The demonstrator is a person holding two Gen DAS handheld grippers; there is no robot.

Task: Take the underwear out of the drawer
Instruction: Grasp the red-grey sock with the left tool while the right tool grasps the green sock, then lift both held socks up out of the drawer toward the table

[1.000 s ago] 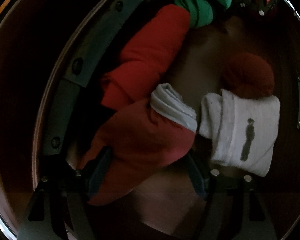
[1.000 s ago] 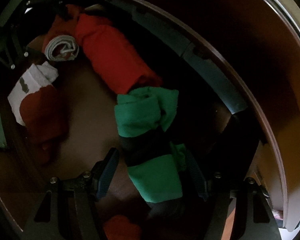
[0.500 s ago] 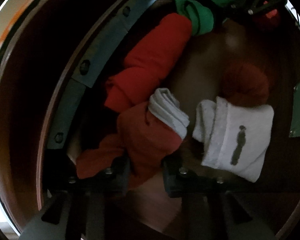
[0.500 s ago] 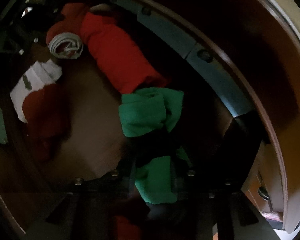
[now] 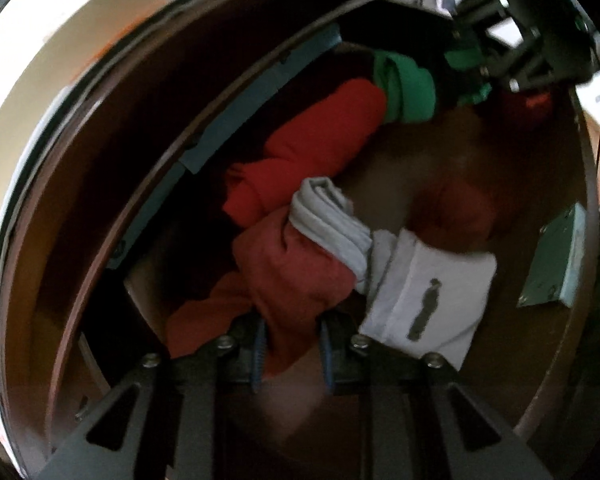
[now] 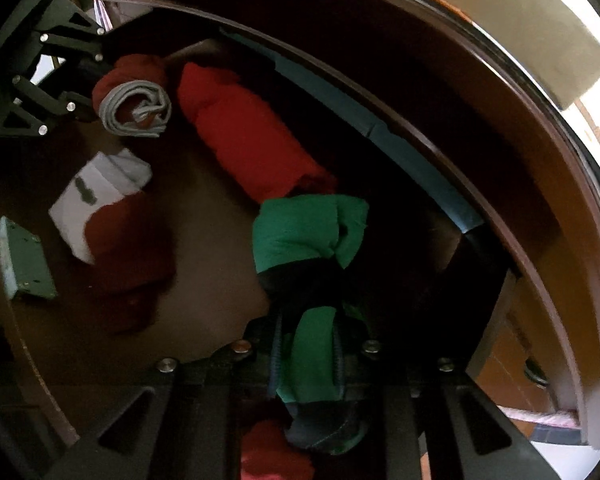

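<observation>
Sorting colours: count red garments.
4: grey-banded roll between the closing left fingers, bright roll beside it, dark roll against the white piece, red lump below the right fingers; others may hide.

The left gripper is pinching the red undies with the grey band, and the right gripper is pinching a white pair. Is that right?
Not quite. The right gripper is pinching the green undies, as the right wrist view shows. The left gripper does pinch the red undies with the grey band.
</observation>
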